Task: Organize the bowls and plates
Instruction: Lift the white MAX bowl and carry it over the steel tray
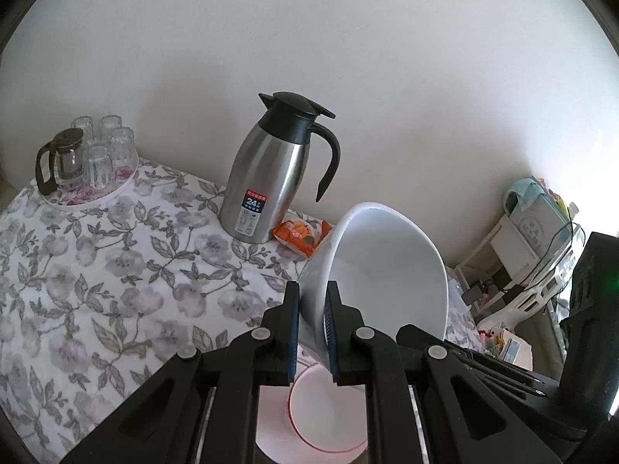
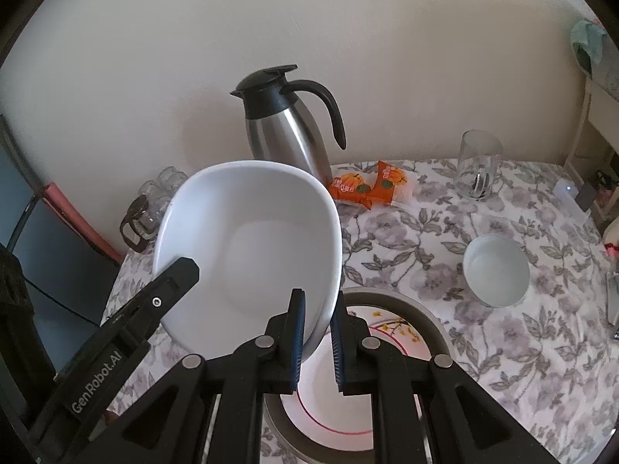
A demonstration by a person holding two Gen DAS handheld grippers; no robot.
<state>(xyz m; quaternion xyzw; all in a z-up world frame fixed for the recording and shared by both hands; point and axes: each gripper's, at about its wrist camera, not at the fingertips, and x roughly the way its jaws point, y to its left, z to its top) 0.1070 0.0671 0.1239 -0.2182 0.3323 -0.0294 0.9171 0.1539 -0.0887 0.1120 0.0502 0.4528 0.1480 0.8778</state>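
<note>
A large white bowl [image 2: 255,239] hangs tilted in the air above the table, held at two sides of its rim. My right gripper [image 2: 317,297] is shut on its near rim. My left gripper [image 1: 313,290] is shut on the opposite rim of the same bowl [image 1: 383,270]; one of its fingers [image 2: 182,270] shows in the right wrist view. Beneath the bowl lies a white plate [image 2: 329,406] with a red ring and yellow blossoms, inside a round grey dish [image 2: 433,321]. A small white bowl [image 2: 496,268] stands on the cloth to the right.
A steel thermos jug [image 1: 267,181] stands at the wall with orange snack packets [image 2: 367,187] beside it. A tray of upturned glasses and a glass teapot [image 1: 93,158] sits far left. A tall glass [image 2: 477,166] stands far right. A white shelf [image 1: 534,232] stands past the table's right edge.
</note>
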